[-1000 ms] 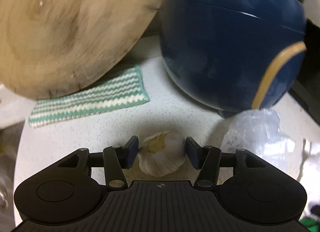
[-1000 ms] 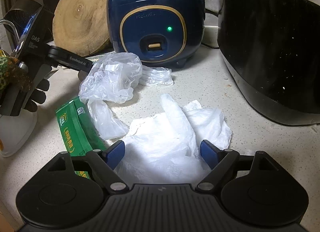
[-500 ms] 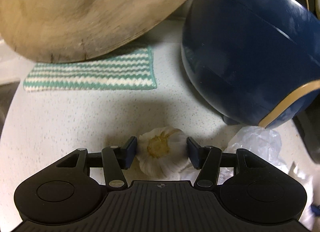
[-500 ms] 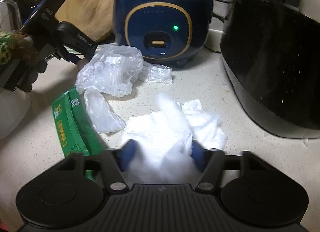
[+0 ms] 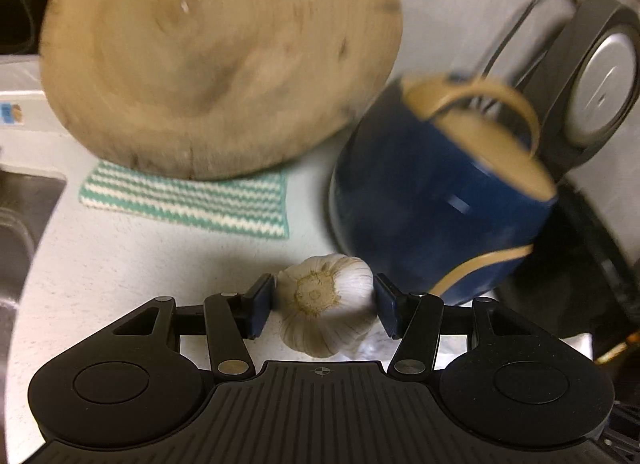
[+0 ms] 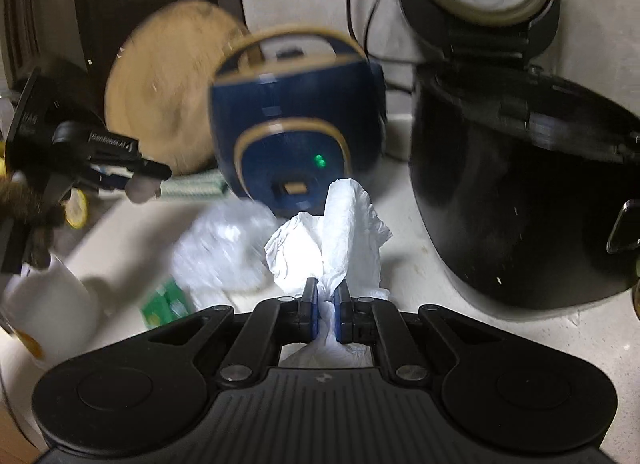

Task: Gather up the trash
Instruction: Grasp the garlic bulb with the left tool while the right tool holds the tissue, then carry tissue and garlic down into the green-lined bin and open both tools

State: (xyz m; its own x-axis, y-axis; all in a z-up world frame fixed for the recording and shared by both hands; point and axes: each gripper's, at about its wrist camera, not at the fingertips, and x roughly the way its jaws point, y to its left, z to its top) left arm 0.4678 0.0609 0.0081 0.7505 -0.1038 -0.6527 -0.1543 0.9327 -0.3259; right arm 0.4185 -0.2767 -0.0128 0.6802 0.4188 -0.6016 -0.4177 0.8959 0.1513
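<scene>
A white garlic bulb [image 5: 320, 296] sits between the blue pads of my left gripper [image 5: 323, 304], which is shut on it and holds it above the speckled counter [image 5: 120, 264]. In the right wrist view the same left gripper [image 6: 138, 178] hangs at the left with the garlic bulb [image 6: 140, 189] at its tips. My right gripper [image 6: 325, 304] is shut on a crumpled white tissue [image 6: 340, 224], which stands up from the narrow gap between the pads, off the counter.
A clear plastic bag [image 6: 220, 252] and a green packet [image 6: 164, 306] lie on the counter. Behind stand a blue rice cooker [image 6: 296, 136], a black cooker with its lid up [image 6: 520, 204], a round wooden board [image 5: 200, 56] and a striped cloth [image 5: 188, 200]. A sink [image 5: 24, 216] lies left.
My right gripper's jaws have shut on the white tissue and lifted it off the counter. The left gripper has risen with the garlic and rolled, so more of the rice cooker's top shows.
</scene>
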